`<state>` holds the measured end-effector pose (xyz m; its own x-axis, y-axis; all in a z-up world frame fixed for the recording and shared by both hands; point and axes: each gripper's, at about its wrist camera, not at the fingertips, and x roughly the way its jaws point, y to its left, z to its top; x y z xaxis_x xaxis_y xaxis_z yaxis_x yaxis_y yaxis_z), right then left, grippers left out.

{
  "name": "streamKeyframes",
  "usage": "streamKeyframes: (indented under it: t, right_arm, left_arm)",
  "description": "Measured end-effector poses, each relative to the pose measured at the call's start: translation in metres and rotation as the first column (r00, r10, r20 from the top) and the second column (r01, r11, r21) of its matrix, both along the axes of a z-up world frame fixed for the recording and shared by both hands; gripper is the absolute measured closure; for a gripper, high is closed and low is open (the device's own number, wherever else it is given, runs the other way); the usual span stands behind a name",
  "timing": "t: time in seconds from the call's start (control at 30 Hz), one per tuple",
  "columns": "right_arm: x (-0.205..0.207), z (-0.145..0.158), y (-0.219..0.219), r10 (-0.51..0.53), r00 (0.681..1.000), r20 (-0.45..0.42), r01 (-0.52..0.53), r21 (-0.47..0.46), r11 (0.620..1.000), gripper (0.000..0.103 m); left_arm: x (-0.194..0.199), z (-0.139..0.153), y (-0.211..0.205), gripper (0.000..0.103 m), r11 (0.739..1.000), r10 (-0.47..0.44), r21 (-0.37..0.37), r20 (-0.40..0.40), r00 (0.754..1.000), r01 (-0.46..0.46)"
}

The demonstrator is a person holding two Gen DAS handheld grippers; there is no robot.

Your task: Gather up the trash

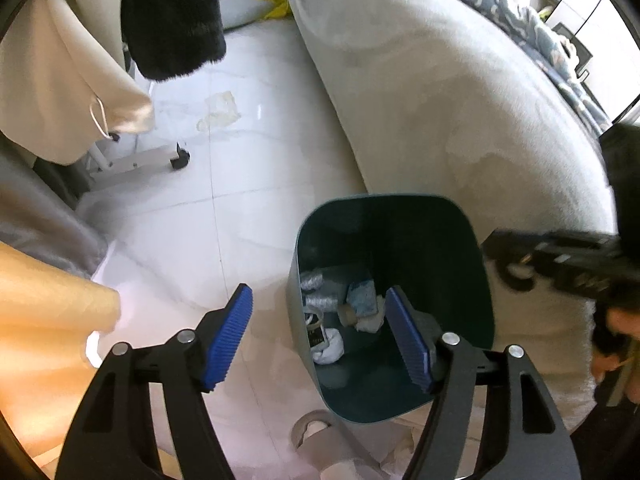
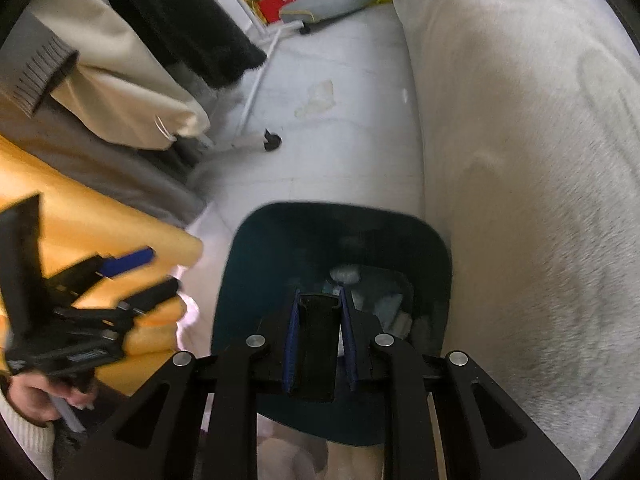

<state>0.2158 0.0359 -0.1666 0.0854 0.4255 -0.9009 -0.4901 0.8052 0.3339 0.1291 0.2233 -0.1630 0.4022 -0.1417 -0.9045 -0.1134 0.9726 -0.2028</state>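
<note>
A dark teal trash bin point(image 1: 472, 280) stands on the white floor beside a grey sofa; it holds crumpled wrappers, tissue and other trash point(image 1: 340, 312). My left gripper point(image 1: 320, 334) is open and empty, hanging over the bin's left rim. In the right wrist view the bin point(image 2: 248, 280) lies straight ahead. My right gripper point(image 2: 318, 340) is shut on a flat black object point(image 2: 318, 344) and holds it over the bin's opening. A crumpled clear wrapper point(image 1: 220, 114) lies on the floor farther off; it also shows in the right wrist view point(image 2: 318, 98).
The grey sofa point(image 1: 440, 100) runs along the right. A wheeled clothes rack point(image 1: 160, 160) with cream and black garments stands at the left. An orange cloth point(image 1: 44, 320) is at the near left. A tape roll point(image 1: 312, 428) and paper scraps lie by the bin's near side.
</note>
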Motion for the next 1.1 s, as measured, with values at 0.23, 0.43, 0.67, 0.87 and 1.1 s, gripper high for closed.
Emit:
streamKeyframes:
  t: [0.23, 0.43, 0.67, 0.87, 1.1]
  right_arm:
    - [-0.016, -0.024, 0.012, 0.06, 0.998, -0.02, -0.062, -0.106, 0.992, 0.083]
    - [-0.026, -0.025, 0.011, 0.08, 0.997, -0.002, -0.079, -0.145, 0.986, 0.075]
    - [-0.039, 0.001, 0.006, 0.088, 0.994, 0.066, -0.08, -0.107, 0.991, 0.054]
    - [-0.061, 0.034, -0.008, 0.064, 0.985, 0.163, -0.052, -0.076, 0.996, 0.054]
    - [-0.078, 0.083, -0.036, 0.004, 0.952, 0.307, 0.008, -0.036, 0.999, 0.04]
  left_arm:
    - [-0.013, 0.046, 0.003, 0.038, 0.999, 0.042, -0.03, 0.137, 0.99, -0.038]
    - [-0.042, 0.095, -0.015, 0.038, 0.999, 0.041, -0.015, 0.284, 0.958, -0.038]
    - [-0.071, 0.125, -0.033, 0.038, 0.999, 0.015, 0.04, 0.34, 0.94, -0.03]
    - [-0.092, 0.137, -0.04, 0.03, 0.997, 0.02, 0.067, 0.355, 0.935, -0.047]
    - [-0.102, 0.16, -0.053, 0.012, 0.995, 0.02, 0.086, 0.403, 0.915, -0.06]
